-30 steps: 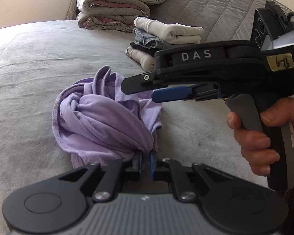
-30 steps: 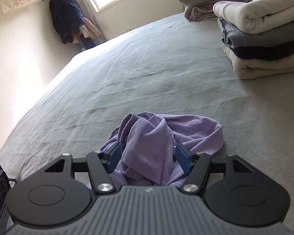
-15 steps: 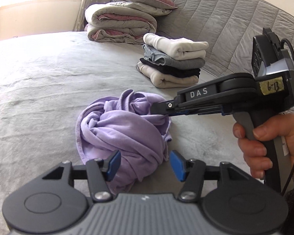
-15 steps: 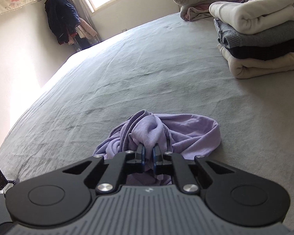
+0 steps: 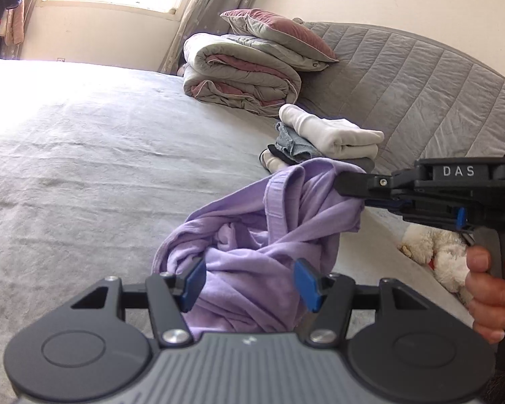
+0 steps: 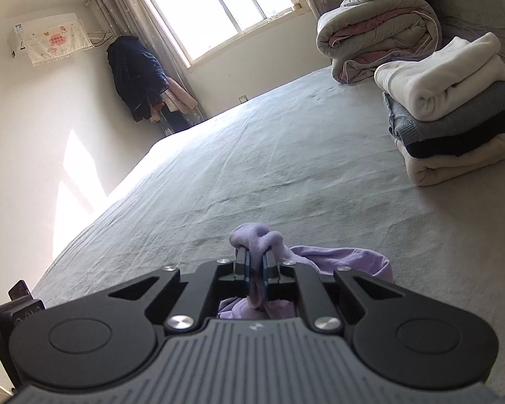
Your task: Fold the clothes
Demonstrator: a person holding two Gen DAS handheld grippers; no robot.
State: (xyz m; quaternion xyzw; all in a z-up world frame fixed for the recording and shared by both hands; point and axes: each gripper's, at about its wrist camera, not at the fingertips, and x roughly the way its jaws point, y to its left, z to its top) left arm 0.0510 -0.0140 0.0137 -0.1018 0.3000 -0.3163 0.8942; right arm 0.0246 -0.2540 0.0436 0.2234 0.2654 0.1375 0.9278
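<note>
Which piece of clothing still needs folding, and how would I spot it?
On the grey bed, nearer than the stack of folded clothes by the headboard, lies a purple garment. It is the only crumpled one, and the right claw is shut on a bunch of its cloth, holding it up.

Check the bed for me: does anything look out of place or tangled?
Yes: the purple garment is twisted into a knot, not spread flat. The right gripper pinches one bunched fold; the left gripper is open around the rest. The folded stack looks tidy.

Wide bare bedspread (image 6: 252, 175) lies open leftward; the folded stack (image 6: 454, 124) blocks the right.
</note>
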